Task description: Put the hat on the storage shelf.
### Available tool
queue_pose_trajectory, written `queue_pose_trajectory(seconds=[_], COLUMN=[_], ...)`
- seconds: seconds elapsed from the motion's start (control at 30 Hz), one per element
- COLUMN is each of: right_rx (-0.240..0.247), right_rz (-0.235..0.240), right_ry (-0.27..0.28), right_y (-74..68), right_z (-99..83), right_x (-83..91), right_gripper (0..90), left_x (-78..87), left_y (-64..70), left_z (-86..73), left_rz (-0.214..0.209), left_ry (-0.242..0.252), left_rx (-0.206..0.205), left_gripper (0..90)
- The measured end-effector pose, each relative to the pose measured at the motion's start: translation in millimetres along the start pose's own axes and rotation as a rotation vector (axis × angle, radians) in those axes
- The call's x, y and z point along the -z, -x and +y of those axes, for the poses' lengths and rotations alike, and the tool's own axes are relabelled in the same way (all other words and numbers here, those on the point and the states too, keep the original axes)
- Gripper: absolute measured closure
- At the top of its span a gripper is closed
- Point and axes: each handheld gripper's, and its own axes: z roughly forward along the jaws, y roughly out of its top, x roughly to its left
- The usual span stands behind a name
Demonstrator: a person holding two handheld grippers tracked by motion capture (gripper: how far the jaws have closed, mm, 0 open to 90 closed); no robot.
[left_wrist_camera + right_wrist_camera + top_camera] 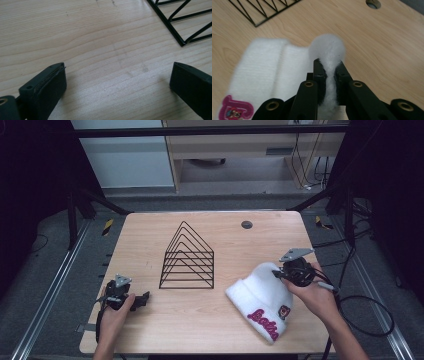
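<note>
Two grippers are working at the table (200,320). I am pinching the crown of the white beanie (260,300) between the right gripper's (329,75) fingers; the beanie is lying at the table's right front, near the black wire rack (187,257). I am resting the left gripper (117,82) at front left, its fingers spread wide over bare wood.

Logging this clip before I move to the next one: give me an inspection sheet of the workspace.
Surface: wooden table, faint scuffs, a round hole near the far edge.
Job's things: white hat lying flat, pink lettering; black wire rack upright at centre.
Clutter: nothing seen.
Grippers: right gripper shut on the hat's top; left gripper open over bare wood.
Cables: black cable loops off the right edge.
Surroundings: metal frame, grey floor, cabinet behind.
</note>
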Motion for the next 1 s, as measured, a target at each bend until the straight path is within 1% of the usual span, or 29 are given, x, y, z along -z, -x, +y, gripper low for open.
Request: queue_pose_trajectory(seconds=[0.03,0.07,0.1,0.17,0.2,0.23,0.3,0.33,0.37,0.4,0.43,0.47,0.5,0.53,0.6,0.63,0.67,0.7,0.73,0.8,0.83,0.9,0.93,0.97,1.0], right_rx=[0.0,0.011,0.039,0.061,0.07,0.07,0.085,0.088,0.088,0.095,0.101,0.119,0.128,0.136,0.152,0.16,0.162,0.162,0.164,0.176,0.185,0.198,0.203,0.206,0.206], right_rz=[0.0,0.005,0.009,0.013,0.013,0.013,0.011,0.015,0.015,0.015,0.017,0.018,0.017,0.018,0.021,0.024,0.026,0.026,0.032,0.035,0.043,0.042,0.042,0.04,0.04], right_ry=[0.0,0.007,0.023,0.038,0.04,0.04,0.05,0.066,0.066,0.072,0.077,0.088,0.091,0.101,0.113,0.121,0.126,0.126,0.133,0.149,0.166,0.179,0.183,0.188,0.188], right_y=[0.0,-4.1,-11.1,-16.5,-18.5,-18.5,-21.2,-22.8,-22.8,-24.0,-25.7,-29.6,-31.3,-32.9,-35.5,-36.2,-36.9,-36.9,-37.4,-38.7,-39.8,-40.3,-40.2,-40.0,-40.0], right_z=[0.0,2.9,8.3,13.5,16.2,16.2,22.5,27.7,27.7,30.9,34.1,40.0,42.6,44.9,48.8,50.4,52.1,52.1,53.7,57.3,60.8,64.8,66.8,68.6,68.6], right_x=[0.0,2.9,8.0,12.5,14.9,14.9,20.6,25.2,25.2,28.0,30.8,36.5,39.3,41.3,45.0,46.4,48.1,48.1,49.6,53.5,58.0,62.1,63.8,65.2,65.2], right_gripper=[83.1,83.1,83.1,83.2,83.2,83.2,83.2,83.3,83.3,83.3,83.3,83.3,83.3,83.3,83.4,83.4,83.4,83.4,83.4,83.4,83.5,83.5,83.5,83.5,83.5], left_x=[0.0,1.3,5.2,10.7,10.7,14.2,21.7,29.4,29.4,33.4,37.9,47.2,51.8,51.8,62.3,62.3,67.0,67.0,69.5,74.1,80.1,85.8,85.8,90.8,90.8], left_y=[0.0,0.3,1.2,2.2,2.2,2.7,3.5,4.0,4.0,4.5,5.4,7.8,9.2,9.2,11.6,11.6,13.5,13.5,14.4,17.4,20.1,22.3,22.3,23.7,23.7], left_z=[0.0,0.6,2.1,4.7,4.7,6.5,11.0,16.5,16.5,19.4,22.3,27.9,30.4,30.4,36.7,36.7,40.4,40.4,42.2,45.8,49.5,53.9,53.9,58.4,58.4], left_rz=[0.0,0.002,0.001,-0.009,-0.009,-0.017,-0.015,-0.019,-0.019,-0.023,-0.028,-0.039,-0.044,-0.044,-0.069,-0.069,-0.084,-0.084,-0.079,-0.092,-0.096,-0.095,-0.095,-0.092,-0.092], left_ry=[0.0,-0.001,0.013,0.034,0.034,0.042,0.065,0.08,0.08,0.089,0.1,0.125,0.136,0.136,0.167,0.167,0.18,0.18,0.184,0.194,0.2,0.208,0.208,0.214,0.214], left_rx=[0.0,-0.002,-0.001,0.003,0.003,0.0,-0.01,-0.021,-0.021,-0.023,-0.027,-0.037,-0.039,-0.039,-0.03,-0.03,-0.028,-0.028,-0.037,-0.052,-0.079,-0.091,-0.091,-0.104,-0.104], left_gripper=[2.8,2.8,3.7,4.0,4.0,4.0,4.0,4.0,4.0,4.0,4.0,3.6,3.4,3.3,3.1,3.1,3.1,3.2,3.2,3.4,3.4,3.3,3.3,3.3,3.2])
